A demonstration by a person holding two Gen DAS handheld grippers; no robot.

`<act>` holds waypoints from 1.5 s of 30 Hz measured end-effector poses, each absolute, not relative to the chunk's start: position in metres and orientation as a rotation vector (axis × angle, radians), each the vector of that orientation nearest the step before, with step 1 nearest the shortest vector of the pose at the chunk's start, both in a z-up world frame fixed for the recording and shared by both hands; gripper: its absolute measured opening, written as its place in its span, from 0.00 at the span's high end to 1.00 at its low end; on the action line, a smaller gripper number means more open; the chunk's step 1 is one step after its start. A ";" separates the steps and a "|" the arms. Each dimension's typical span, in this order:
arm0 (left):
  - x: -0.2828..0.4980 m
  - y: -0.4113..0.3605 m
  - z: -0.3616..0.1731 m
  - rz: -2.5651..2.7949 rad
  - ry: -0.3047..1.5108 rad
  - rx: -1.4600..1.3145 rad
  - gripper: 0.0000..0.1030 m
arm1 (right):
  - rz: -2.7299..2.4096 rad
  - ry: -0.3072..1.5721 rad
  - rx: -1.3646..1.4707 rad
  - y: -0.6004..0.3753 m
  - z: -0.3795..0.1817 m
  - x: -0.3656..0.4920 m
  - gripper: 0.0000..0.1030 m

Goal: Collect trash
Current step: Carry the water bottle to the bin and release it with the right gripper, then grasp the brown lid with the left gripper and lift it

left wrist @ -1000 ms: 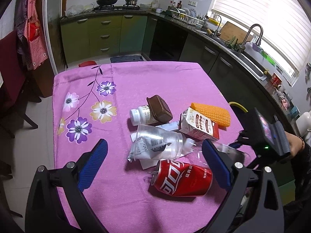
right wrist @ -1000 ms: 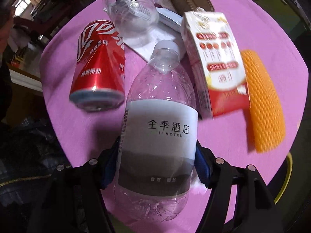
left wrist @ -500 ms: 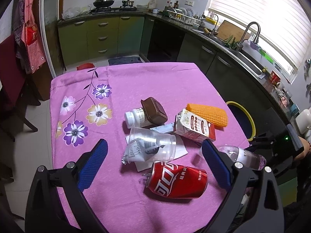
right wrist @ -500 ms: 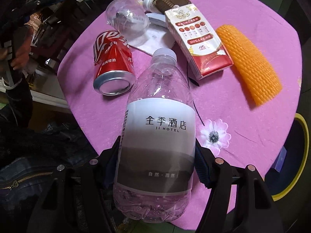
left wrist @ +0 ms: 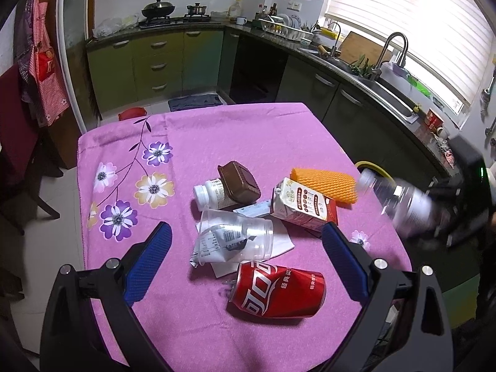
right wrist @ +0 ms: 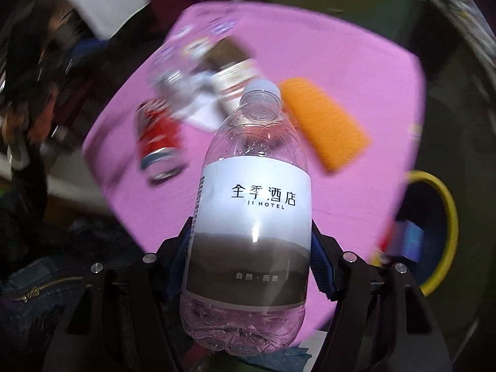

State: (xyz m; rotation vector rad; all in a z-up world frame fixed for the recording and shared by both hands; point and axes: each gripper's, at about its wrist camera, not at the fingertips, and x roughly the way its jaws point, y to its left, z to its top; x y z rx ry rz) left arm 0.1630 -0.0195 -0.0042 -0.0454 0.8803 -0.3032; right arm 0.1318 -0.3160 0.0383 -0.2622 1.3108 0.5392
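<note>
Lifting clear bottle (right wrist: 251, 217) off pink table (right wrist: 341, 71), right claw (right wrist: 249, 257) clamped on it, left claw (left wrist: 246, 257) wide

Bare tablecloth (left wrist: 235, 136) beyond the litter; red can (left wrist: 277, 291) nearest.

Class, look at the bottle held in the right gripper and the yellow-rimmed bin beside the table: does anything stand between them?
Nothing visible does. The right gripper holds the bottle clear above the pink tablecloth, and the yellow-rimmed bin sits open past the table's edge. The orange foam sleeve lies on the table, off that path.
</note>
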 end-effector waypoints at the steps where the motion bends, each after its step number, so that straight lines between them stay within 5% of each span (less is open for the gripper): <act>1: 0.164 -0.020 -0.005 -0.305 0.881 -0.046 0.10 | 0.502 1.314 -0.250 -0.330 0.040 0.138 0.36; 18: 0.176 -0.036 -0.010 -0.303 0.915 -0.007 0.10 | 0.074 1.559 0.047 -0.510 -0.115 0.256 0.34; 20: 0.178 -0.039 -0.012 -0.305 0.919 -0.001 0.10 | 0.040 1.533 0.047 -0.514 -0.116 0.260 0.22; 33: 0.240 -0.052 -0.023 -0.350 1.043 -0.040 0.10 | 0.108 1.352 0.127 -0.506 -0.051 0.214 0.21; 45: 0.331 -0.054 -0.079 -0.266 1.230 -0.093 0.11 | 0.204 1.382 0.050 -0.457 -0.066 0.201 0.21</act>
